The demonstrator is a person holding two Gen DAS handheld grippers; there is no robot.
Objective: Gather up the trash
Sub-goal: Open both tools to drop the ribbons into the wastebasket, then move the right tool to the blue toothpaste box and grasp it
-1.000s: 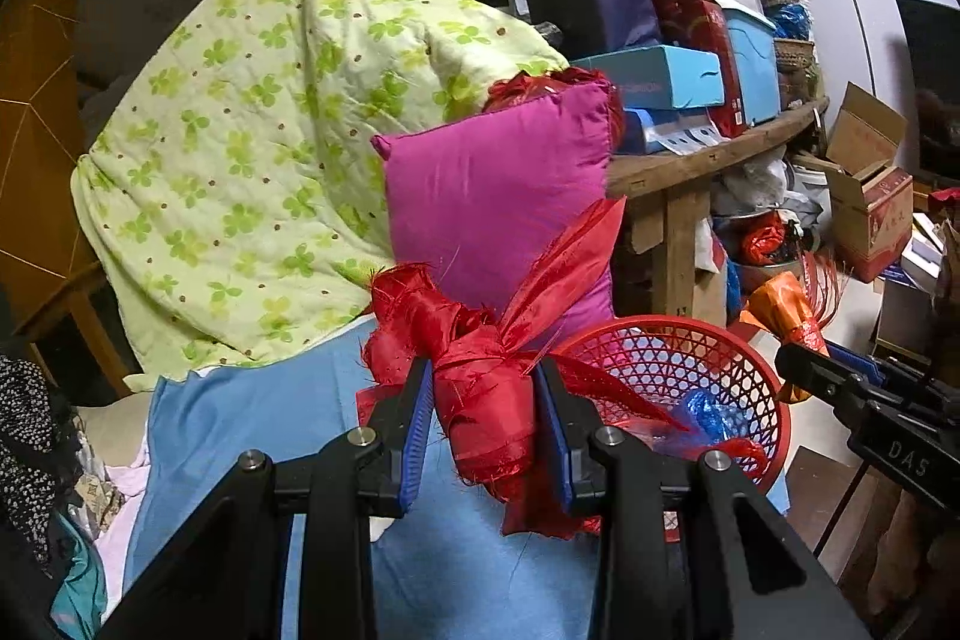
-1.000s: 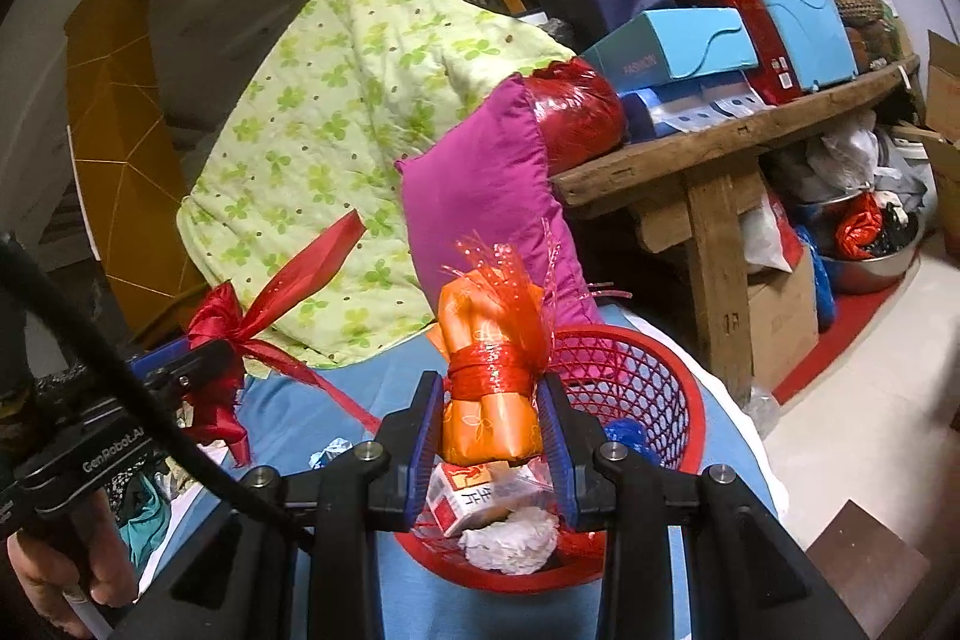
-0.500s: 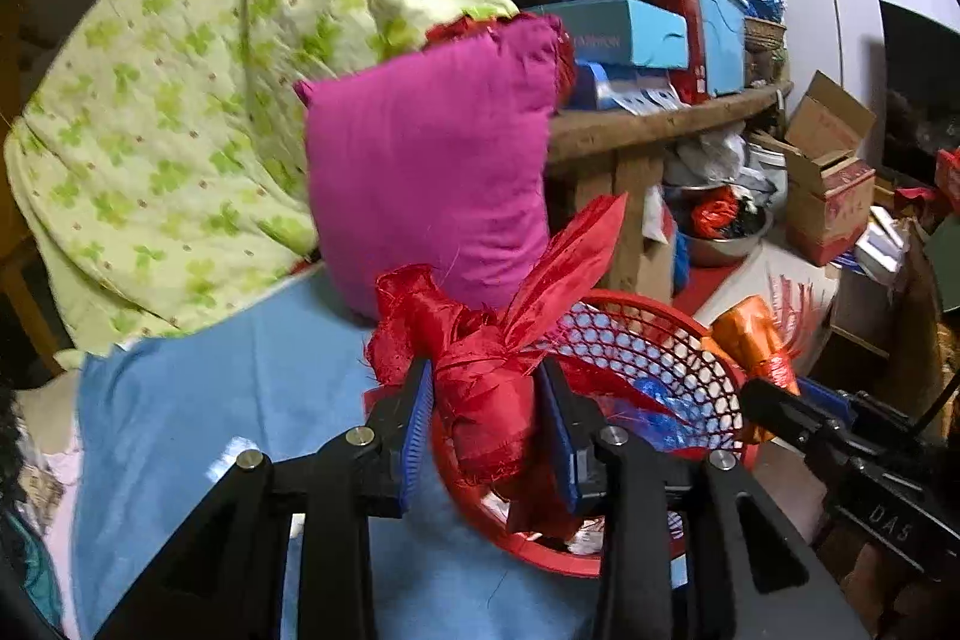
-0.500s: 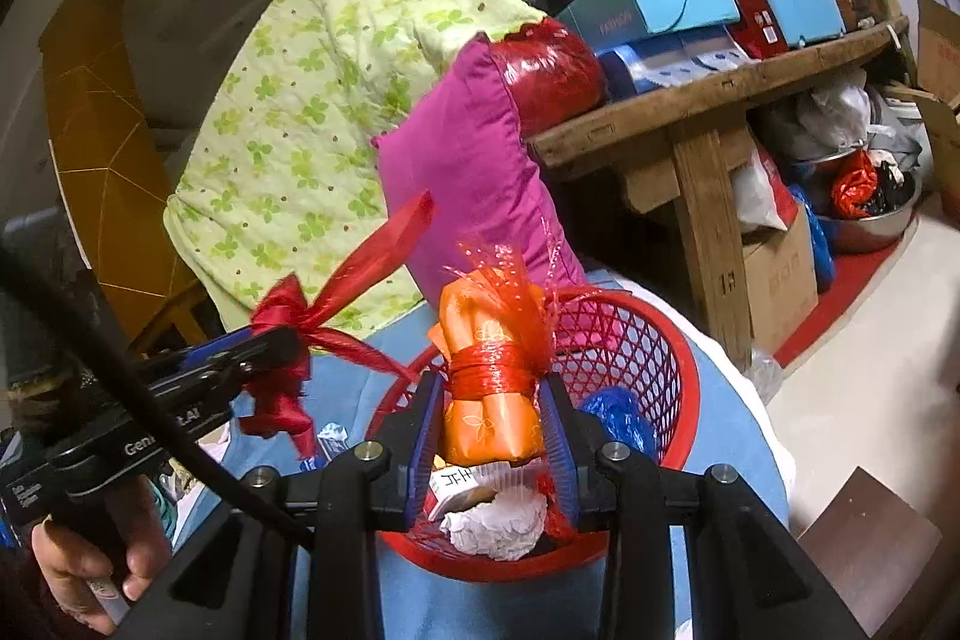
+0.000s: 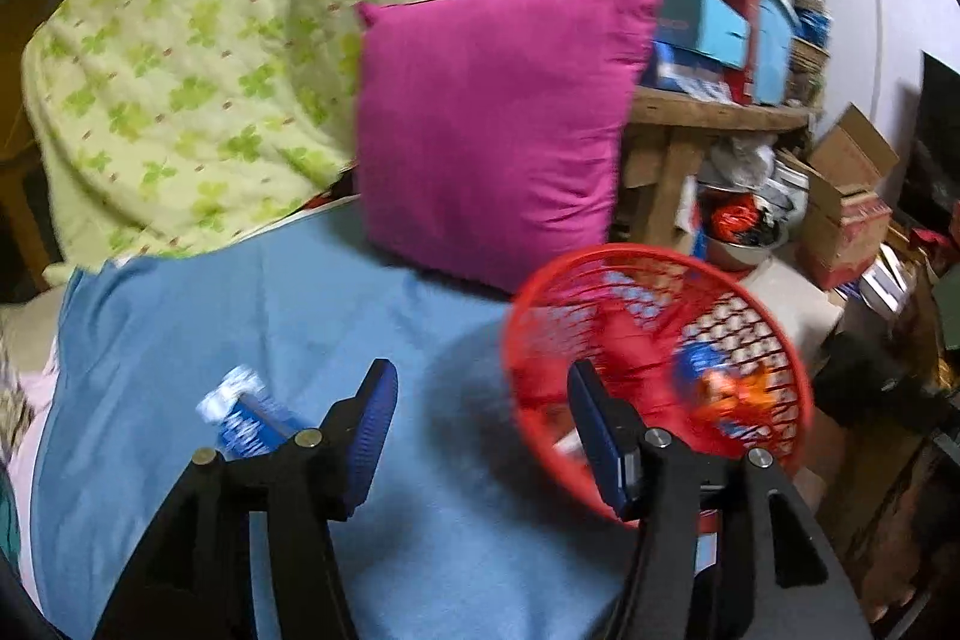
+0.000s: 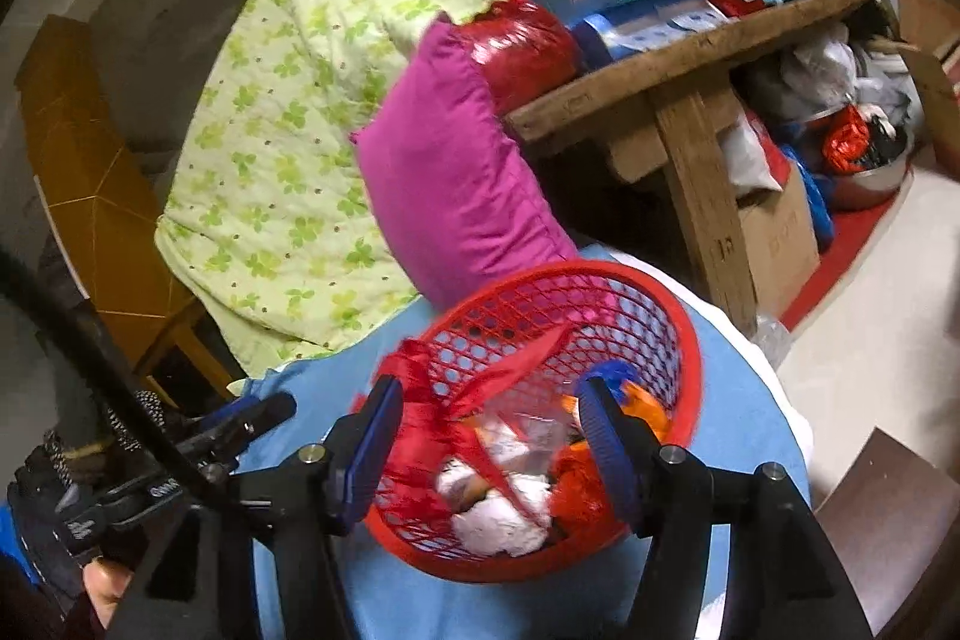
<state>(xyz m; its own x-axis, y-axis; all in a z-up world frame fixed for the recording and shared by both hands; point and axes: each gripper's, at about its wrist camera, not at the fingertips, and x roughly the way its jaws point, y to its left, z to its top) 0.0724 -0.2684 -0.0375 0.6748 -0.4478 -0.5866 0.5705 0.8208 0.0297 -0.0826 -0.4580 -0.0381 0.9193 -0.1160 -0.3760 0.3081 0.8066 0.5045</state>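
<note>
The red mesh basket (image 6: 684, 340) stands on a blue cloth (image 5: 300, 316) that covers the surface, near its right end, with a magenta cushion (image 5: 492, 124) leaning up just behind it. Inside the basket lie a red ribbon bow (image 6: 432, 400), an orange wrapper (image 6: 645, 409), crumpled white paper (image 6: 498, 517) and a scrap of blue plastic (image 6: 612, 373).

The right gripper (image 6: 486, 436) hangs over the near rim of the basket; its jaws are opening and its blue pads press on nothing, with the ribbon and the other trash lying loose in the basket beyond them. The left gripper (image 5: 483, 430) hovers over the blue cloth just left of the basket; its jaws are also opening and nothing is between them, only bare cloth. Its right finger overlaps the basket's left rim in the left wrist view.

A small blue and white wrapper (image 5: 246, 415) lies on the cloth by the left gripper's left finger; motion blur makes it hard to say exactly what it is. A green-patterned quilt (image 5: 192, 58) is draped behind, at the far left. A wooden bench (image 6: 678, 70) at the far right carries stacked boxes.
</note>
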